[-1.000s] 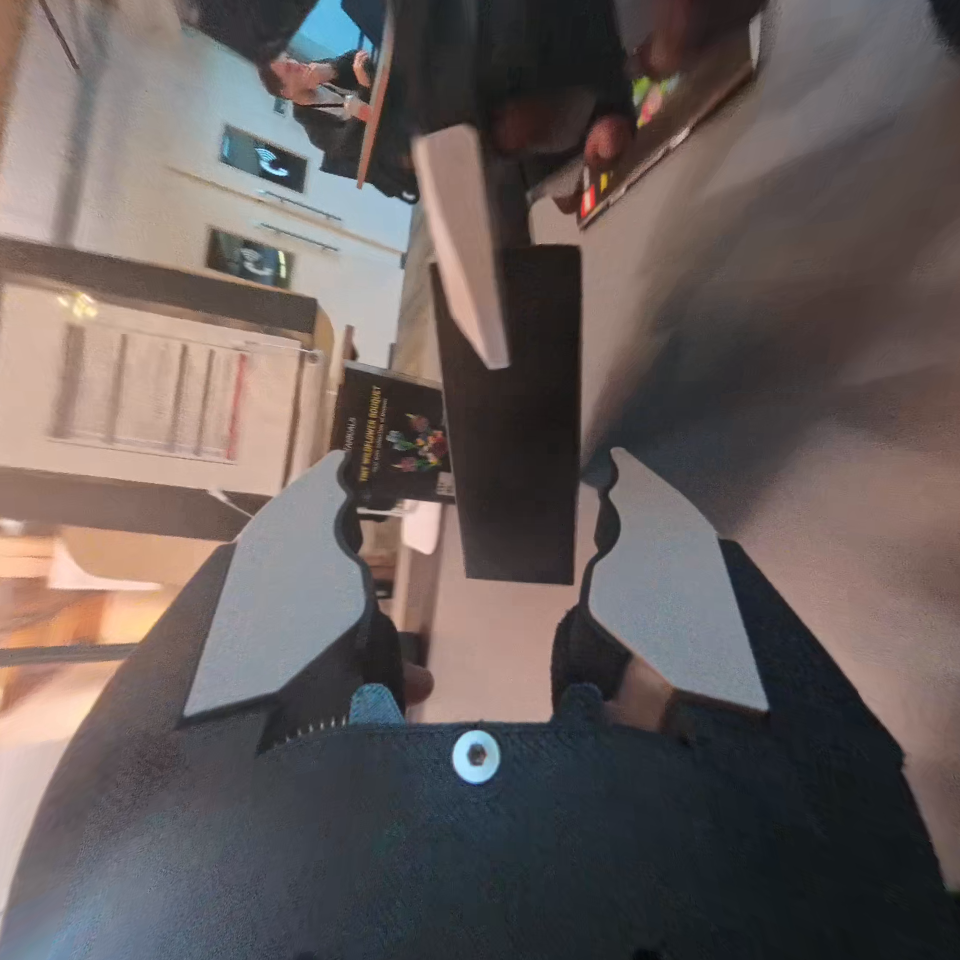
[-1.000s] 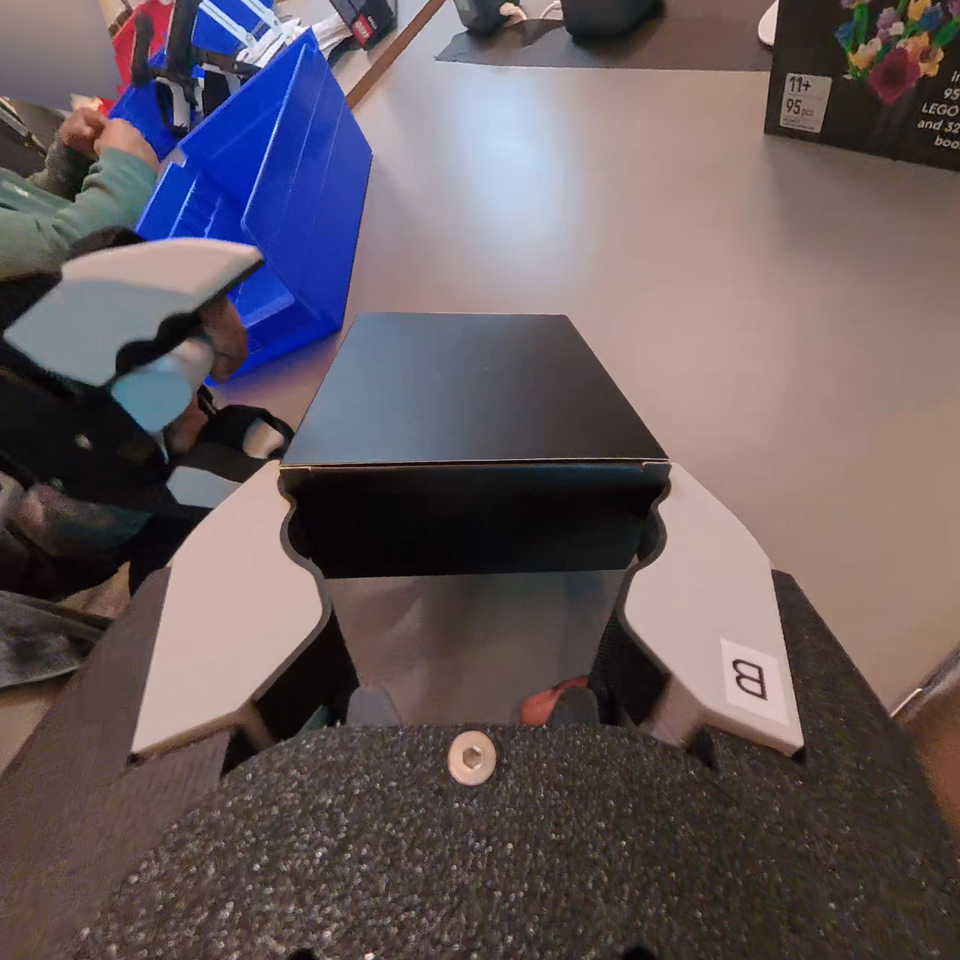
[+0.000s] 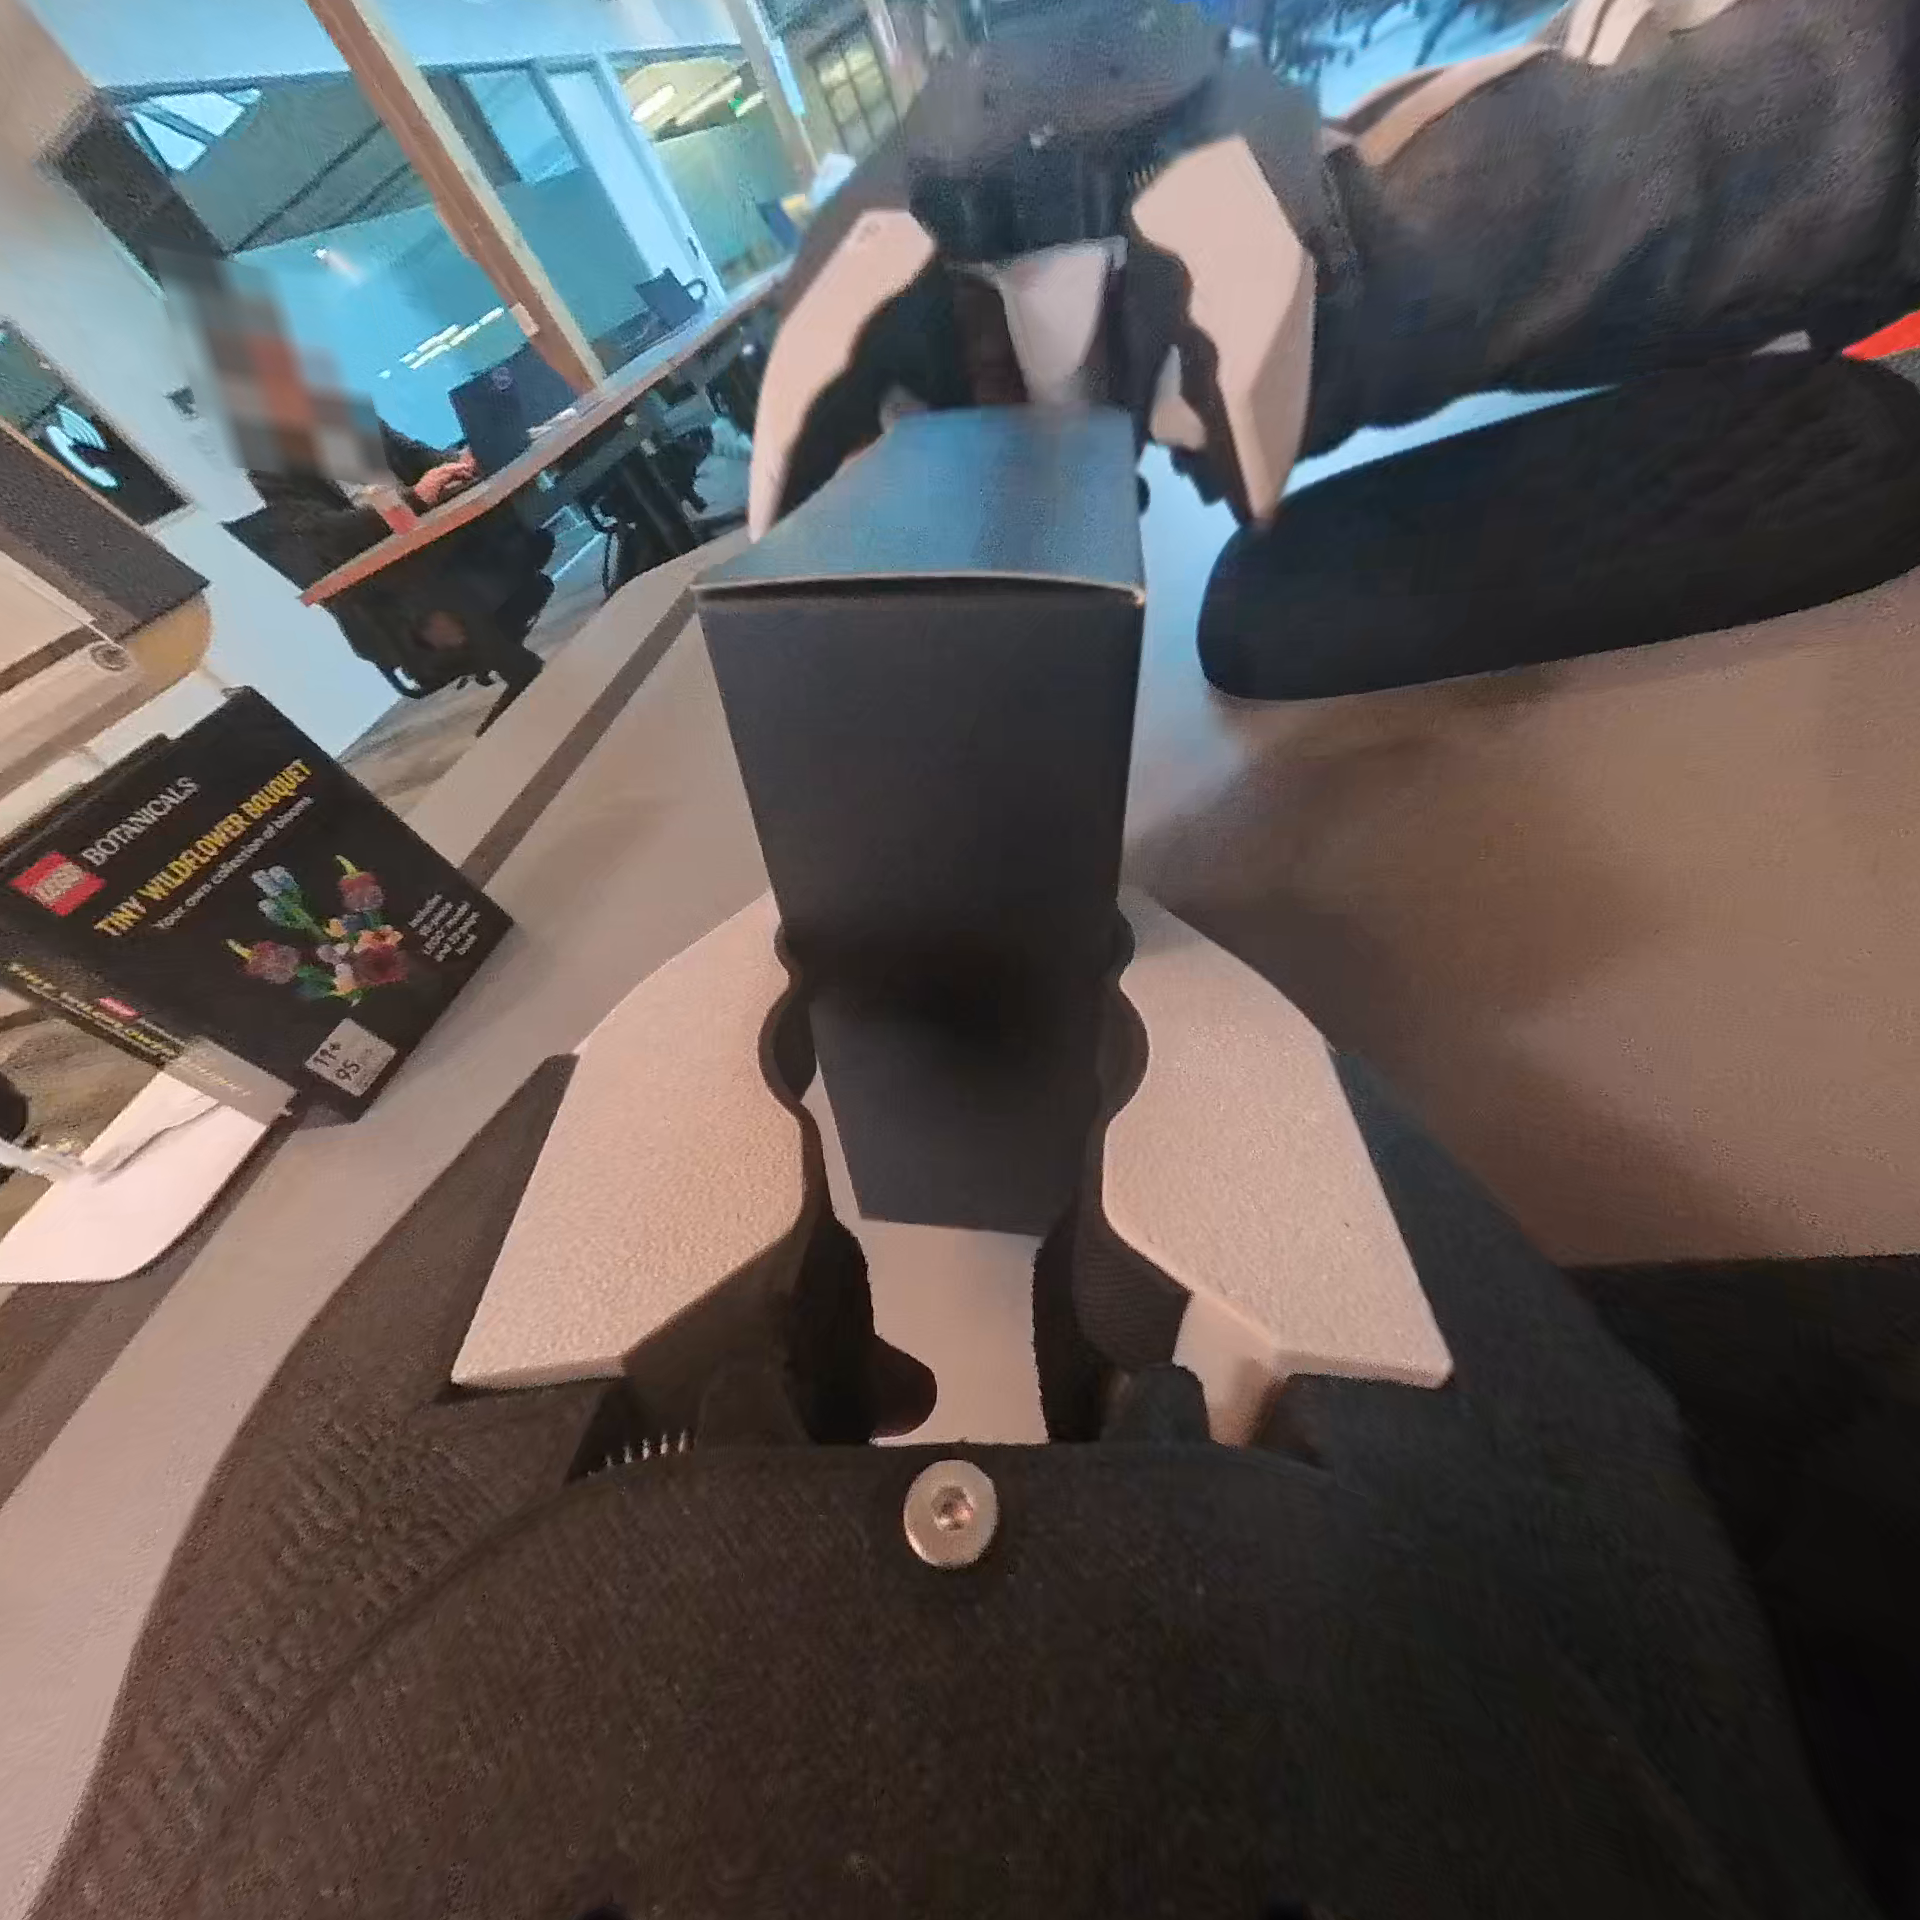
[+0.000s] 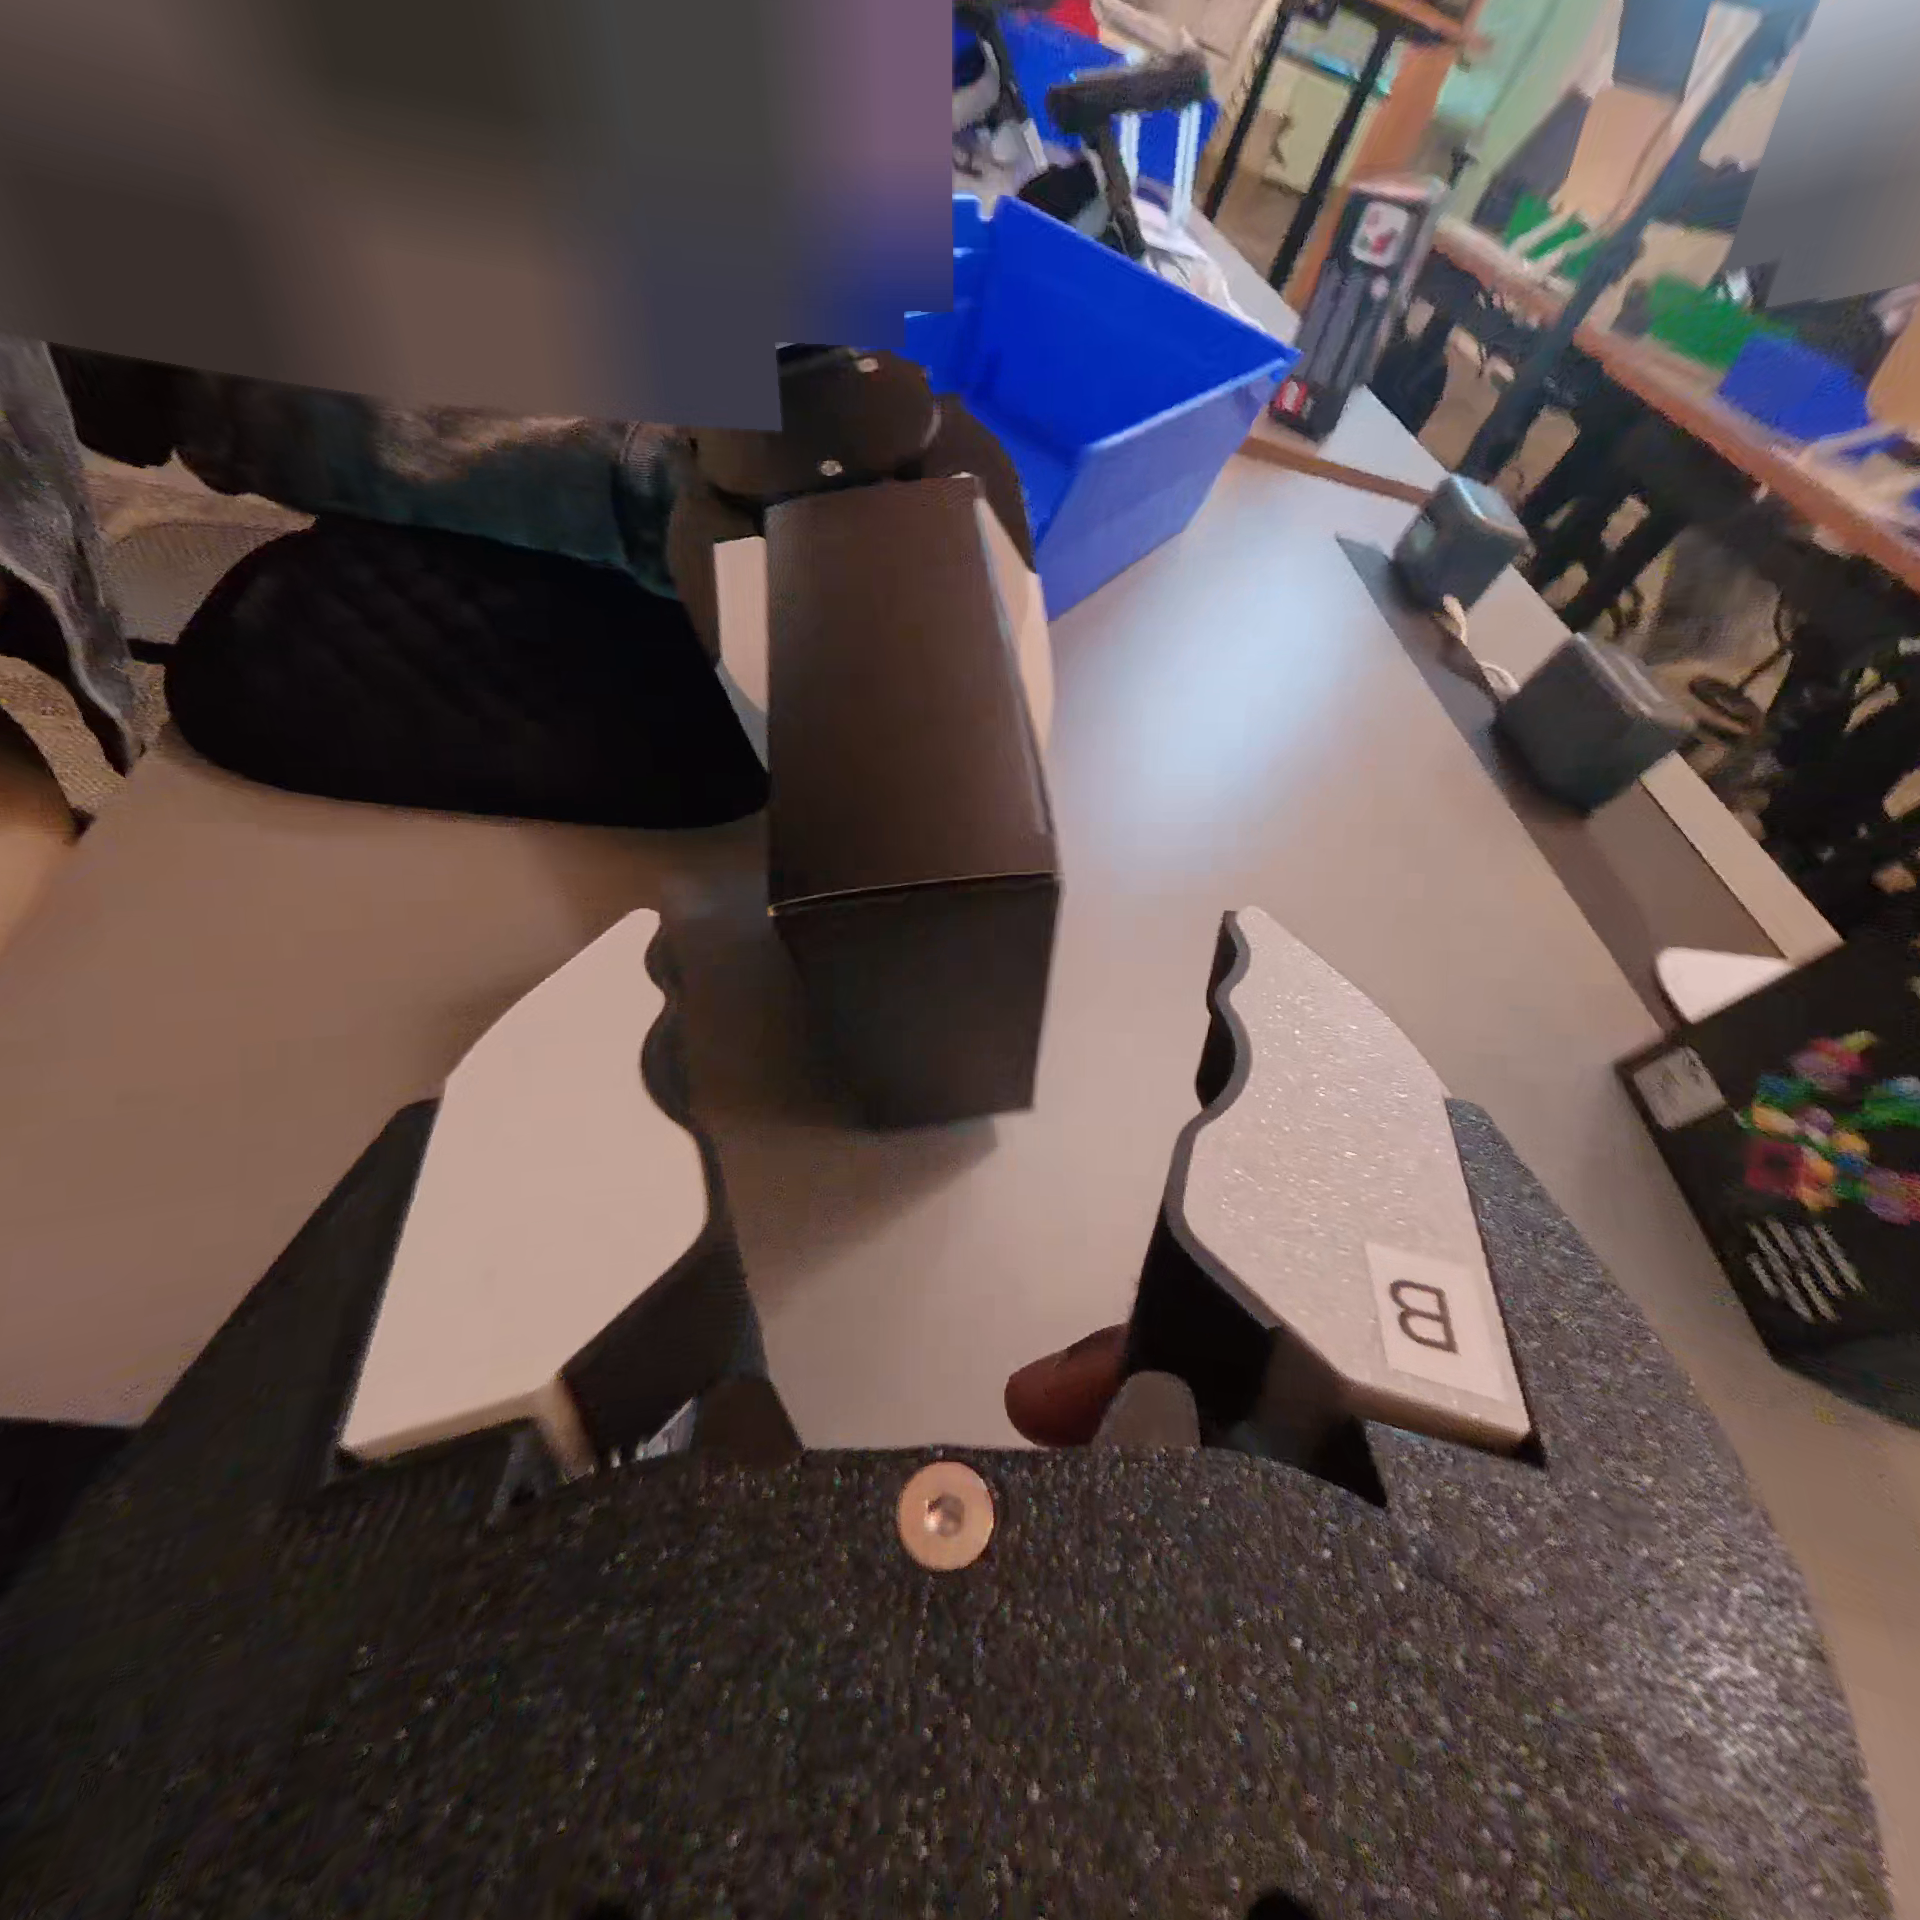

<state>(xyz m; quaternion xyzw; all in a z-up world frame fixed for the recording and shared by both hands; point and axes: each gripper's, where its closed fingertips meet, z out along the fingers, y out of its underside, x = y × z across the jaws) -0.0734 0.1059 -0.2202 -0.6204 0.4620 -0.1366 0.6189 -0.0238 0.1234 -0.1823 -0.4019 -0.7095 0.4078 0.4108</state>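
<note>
Grey table [image 4: 1299,748] spread under everything, the long black box [image 3: 925,727] lying on it as the landmark. Black padded cushion [image 4: 457,686] beside the box on the person's side. Blue bin [image 4: 1122,405] beyond the box's far end, shown by the right wrist view only, along with two small grey cubes [image 4: 1579,727] on a dark strip well off to one side. Printed black flower carton [image 3: 249,914] well apart from the box, seen from both wrists. Desks and a seated person in the distance, shown by the left wrist view only.

Left gripper [image 3: 956,997] clamped across the box's narrow width at one end, both pale fingers [image 3: 686,1143] pressed against its sides. Confirmed from the right wrist view, at the box's far end [image 4: 883,499].

Right gripper [image 4: 940,1023] at the box's opposite end, spread wide, clear table on either side of the box, neither fingertip [image 4: 1320,1039] touching it.

Against a second ago: left gripper then wide apart and turned sideways, the box ahead and ungripped, now closed on it. Right gripper then straddling the box's broad end, now narrower yet loose about the thinner face.
</note>
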